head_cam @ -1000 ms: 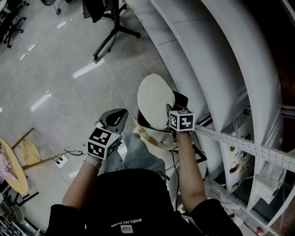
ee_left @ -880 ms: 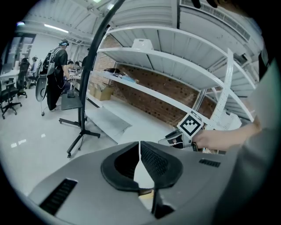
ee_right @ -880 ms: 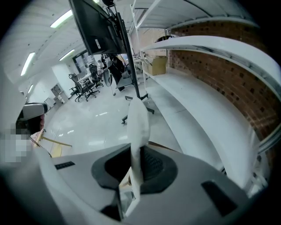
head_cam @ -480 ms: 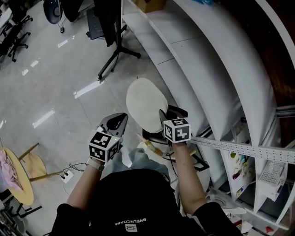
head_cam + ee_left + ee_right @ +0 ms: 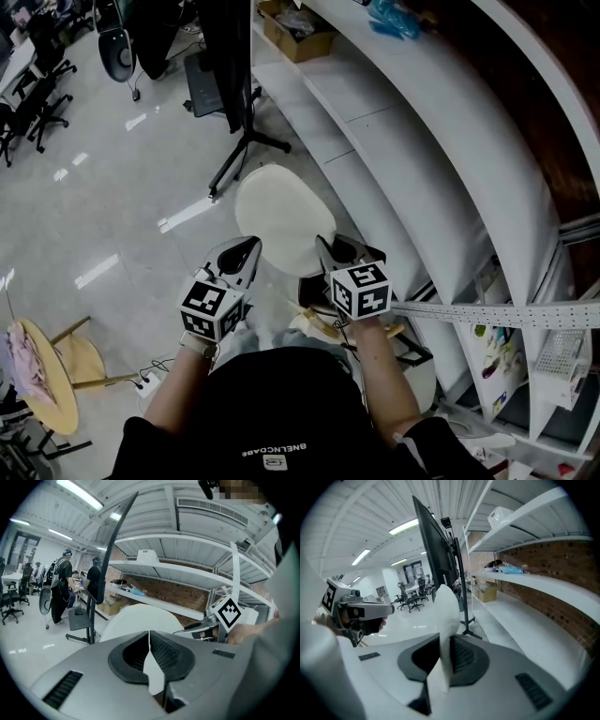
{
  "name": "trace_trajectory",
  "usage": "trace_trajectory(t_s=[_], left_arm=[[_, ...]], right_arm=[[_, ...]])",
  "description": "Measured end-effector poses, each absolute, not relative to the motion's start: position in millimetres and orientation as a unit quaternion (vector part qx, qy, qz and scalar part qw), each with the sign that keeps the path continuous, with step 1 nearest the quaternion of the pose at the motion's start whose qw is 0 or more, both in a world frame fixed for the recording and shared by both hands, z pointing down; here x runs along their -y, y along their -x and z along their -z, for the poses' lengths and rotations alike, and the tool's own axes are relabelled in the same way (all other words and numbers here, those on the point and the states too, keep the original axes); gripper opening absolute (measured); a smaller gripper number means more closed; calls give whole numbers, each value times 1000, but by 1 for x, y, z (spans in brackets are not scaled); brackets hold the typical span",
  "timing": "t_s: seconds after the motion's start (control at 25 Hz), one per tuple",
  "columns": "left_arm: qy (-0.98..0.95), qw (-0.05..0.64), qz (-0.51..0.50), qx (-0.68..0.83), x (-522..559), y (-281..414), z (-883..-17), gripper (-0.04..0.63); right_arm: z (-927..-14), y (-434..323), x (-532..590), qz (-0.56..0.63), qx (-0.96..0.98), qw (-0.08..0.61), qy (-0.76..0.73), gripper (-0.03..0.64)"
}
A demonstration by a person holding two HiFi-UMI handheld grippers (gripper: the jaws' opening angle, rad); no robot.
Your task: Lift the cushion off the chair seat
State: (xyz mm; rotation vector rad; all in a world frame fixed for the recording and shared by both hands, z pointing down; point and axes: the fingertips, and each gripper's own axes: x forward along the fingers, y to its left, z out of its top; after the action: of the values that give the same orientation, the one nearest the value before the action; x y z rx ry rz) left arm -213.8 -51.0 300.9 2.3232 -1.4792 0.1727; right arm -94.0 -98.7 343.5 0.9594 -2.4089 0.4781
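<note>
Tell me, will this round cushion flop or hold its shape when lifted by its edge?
Probably fairly stiff: the cushion juts out flat past the left gripper and right gripper without drooping. Likely light, since two edge pinches carry it.

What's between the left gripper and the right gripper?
The white cushion spans it, left gripper and right gripper clamping opposite edges, in the head view.

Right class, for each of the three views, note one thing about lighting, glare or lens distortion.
Head view: streaks of glare lie on the glossy floor, and the shelves bow into arcs. Left gripper view: fisheye with a dark round border; the ceiling lights burn bright. Right gripper view: same border; the cushion, very near the lens, looks soft-edged.
</note>
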Motion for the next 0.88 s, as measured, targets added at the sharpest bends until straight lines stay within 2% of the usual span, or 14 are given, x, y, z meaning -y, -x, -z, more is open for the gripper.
trace_trajectory(t_s=[0.6, 0.88], left_arm=[[-845, 82, 11, 529, 52, 227, -191, 15], [-843, 66, 25, 533, 48, 232, -173, 15]], right_arm=[[-226, 110, 102, -78, 917, 147, -363, 48], [-202, 113, 95, -46, 921, 122, -367, 48]])
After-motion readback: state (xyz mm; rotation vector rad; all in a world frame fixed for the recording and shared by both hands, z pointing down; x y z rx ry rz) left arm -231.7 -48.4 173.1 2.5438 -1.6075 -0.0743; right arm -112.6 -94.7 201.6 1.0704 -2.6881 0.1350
